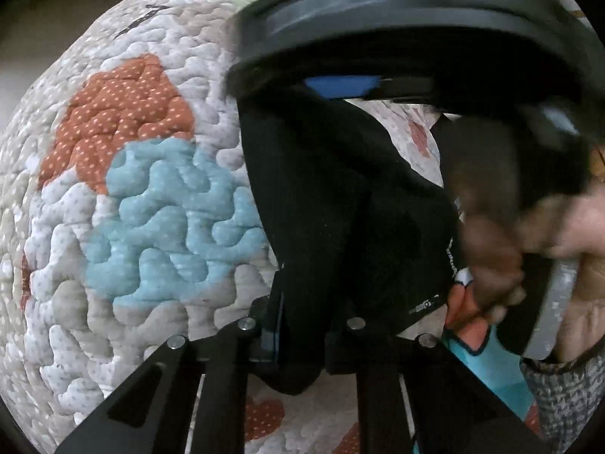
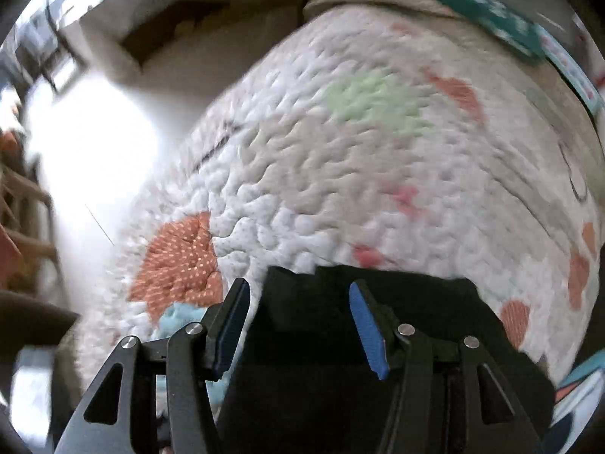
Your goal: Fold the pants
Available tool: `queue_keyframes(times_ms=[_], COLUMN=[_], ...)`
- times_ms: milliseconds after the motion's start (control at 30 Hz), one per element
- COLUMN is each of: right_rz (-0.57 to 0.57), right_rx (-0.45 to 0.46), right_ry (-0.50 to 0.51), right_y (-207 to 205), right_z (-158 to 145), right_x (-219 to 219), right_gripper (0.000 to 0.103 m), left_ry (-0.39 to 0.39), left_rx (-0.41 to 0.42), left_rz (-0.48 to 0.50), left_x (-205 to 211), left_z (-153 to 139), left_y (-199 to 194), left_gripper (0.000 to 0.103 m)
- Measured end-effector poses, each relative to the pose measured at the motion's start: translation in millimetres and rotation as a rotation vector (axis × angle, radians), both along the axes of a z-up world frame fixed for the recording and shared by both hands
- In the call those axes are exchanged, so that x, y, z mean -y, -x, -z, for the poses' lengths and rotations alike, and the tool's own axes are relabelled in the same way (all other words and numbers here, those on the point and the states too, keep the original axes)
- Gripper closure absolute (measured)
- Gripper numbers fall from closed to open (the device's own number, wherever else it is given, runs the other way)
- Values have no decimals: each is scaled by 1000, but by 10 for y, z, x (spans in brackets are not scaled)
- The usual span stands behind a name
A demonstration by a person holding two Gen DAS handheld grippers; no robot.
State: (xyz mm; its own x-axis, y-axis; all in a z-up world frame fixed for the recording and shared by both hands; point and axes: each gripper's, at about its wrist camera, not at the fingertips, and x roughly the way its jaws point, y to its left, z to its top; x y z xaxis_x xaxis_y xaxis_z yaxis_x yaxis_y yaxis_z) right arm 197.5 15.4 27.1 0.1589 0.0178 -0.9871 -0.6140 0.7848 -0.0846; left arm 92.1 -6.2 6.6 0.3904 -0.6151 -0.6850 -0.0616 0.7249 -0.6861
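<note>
While left hand-held gripper (image 1: pixel 302 325) pinches pants (image 1: pixel 340 196) — right (image 2: pixel 298 325) gapes.

I see black pants (image 1: pixel 340 204) on a white quilt (image 1: pixel 159 22) patched with orange white-dotted, plain light blue and pale green shapes. My right gripper (image 2: pixel 298 325) is black, with blue pads (image 2: pixel 365 325) on its fingers.

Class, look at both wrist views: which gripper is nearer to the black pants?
Left. The left gripper is clamped on the black pants; the right gripper is open, its fingers astride the fabric.
</note>
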Motion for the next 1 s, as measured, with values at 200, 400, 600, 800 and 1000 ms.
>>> queue_keyframes(times_ms=[200,400,600,800,1000], right_rz=[44,60,39,56,209], right_rx=[-2,35,51,-9,92], right_ry=[11,-27,-100,-174,-338], right_y=[-37,-44,-72,-194,-263], right_z=[-97,-254,-430,-269,-760], right_x=[23,-6,-358,-530,223], right_gripper=[91,92,92,70,45], left_ry=[-8,18,-18,-61,-81], left_rx=[7,13,20,-58,1], left_rz=[-11,-48,-150,-231,-290], left_x=[-70,-281,-678,-942,-1145], left_z=[-34,-105,-180,-42,-190], left_y=[14,36,61,105,340], left_gripper=[90,90,91,85,69])
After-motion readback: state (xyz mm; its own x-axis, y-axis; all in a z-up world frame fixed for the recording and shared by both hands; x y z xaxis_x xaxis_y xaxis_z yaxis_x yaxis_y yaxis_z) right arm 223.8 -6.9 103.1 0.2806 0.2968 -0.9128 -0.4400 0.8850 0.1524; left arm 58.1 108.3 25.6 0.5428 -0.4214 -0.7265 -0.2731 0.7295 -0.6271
